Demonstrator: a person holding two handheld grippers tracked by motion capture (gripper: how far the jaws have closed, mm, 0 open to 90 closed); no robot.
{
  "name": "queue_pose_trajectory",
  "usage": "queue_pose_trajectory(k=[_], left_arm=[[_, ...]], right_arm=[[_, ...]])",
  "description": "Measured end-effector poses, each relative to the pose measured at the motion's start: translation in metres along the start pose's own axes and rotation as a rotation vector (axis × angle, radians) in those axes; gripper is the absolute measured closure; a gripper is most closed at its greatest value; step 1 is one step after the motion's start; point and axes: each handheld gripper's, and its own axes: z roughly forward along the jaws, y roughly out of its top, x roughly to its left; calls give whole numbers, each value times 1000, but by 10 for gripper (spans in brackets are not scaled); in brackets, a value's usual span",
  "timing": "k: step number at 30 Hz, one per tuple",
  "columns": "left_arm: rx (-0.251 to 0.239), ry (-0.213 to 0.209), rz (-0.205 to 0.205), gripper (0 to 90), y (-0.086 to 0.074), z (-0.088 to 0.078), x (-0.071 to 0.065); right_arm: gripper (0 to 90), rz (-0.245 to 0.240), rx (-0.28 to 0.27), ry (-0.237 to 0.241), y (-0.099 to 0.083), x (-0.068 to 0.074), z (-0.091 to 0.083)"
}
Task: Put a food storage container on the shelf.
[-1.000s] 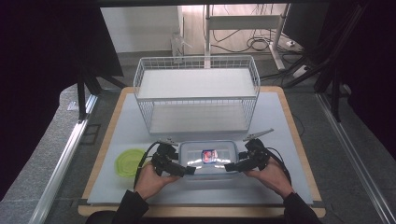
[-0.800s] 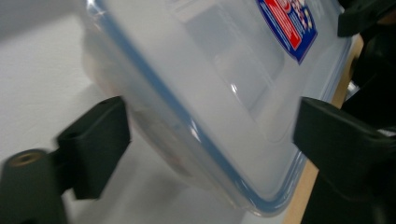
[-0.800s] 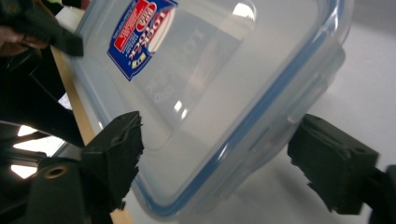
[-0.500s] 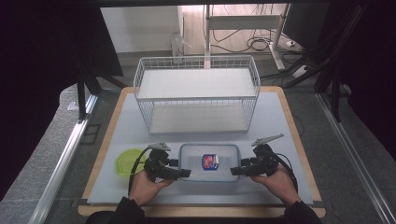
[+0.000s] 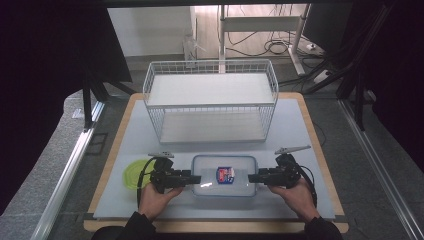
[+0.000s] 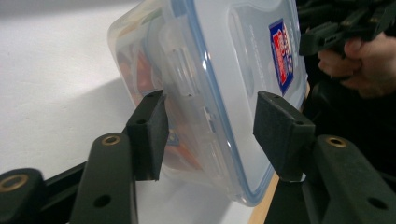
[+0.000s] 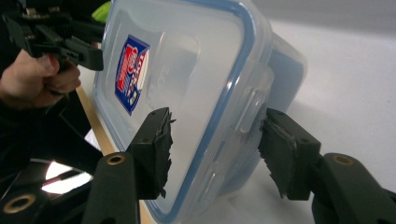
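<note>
A clear plastic food box (image 5: 225, 175) with a blue-rimmed lid and a red and blue sticker lies near the table's front edge. Its left end (image 6: 233, 70) stands between the jaws of my left gripper (image 5: 196, 179) (image 6: 210, 126), which is open, one jaw below the box and one over the lid. Something orange shows through the wall. At the right end (image 7: 187, 70), my right gripper (image 5: 252, 177) (image 7: 215, 140) is open astride the side latch in the same way. Each gripper view also catches the other hand and gripper beyond the box.
A white wire shelf basket (image 5: 210, 95) stands at the back of the pale mat (image 5: 290, 130). A yellow-green round lid (image 5: 131, 172) lies flat just left of my left hand. The wooden table edge (image 5: 210, 225) runs close behind my wrists.
Both hands have dropped lower and drawn slightly outward. The grippers now lie level at the two ends of the box instead of angling in over it.
</note>
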Motion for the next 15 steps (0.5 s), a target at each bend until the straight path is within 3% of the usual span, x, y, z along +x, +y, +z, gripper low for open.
queue_pose_trajectory(k=[3, 7, 8, 9, 11, 15], left_arm=[[-10, 29, 26, 480, 1, -1, -5], [-36, 43, 30, 509, 0, -2, -7], [-39, 57, 45, 514, 1, -3, -9], [-39, 57, 45, 516, 1, -3, -9], [-55, 70, 57, 515, 1, -4, -10], [-77, 98, 86, 507, 3, -7, -15]], right_arm=[[477, -3, -28, -18, -1, 3, -2], [492, -22, -48, -44, -2, 8, -4], [494, -49, -57, -74, -2, 13, -4], [494, -49, -57, -74, -2, 13, -4], [493, -97, -78, -98, -3, 16, -3], [492, -122, -96, -109, -3, 19, -3]])
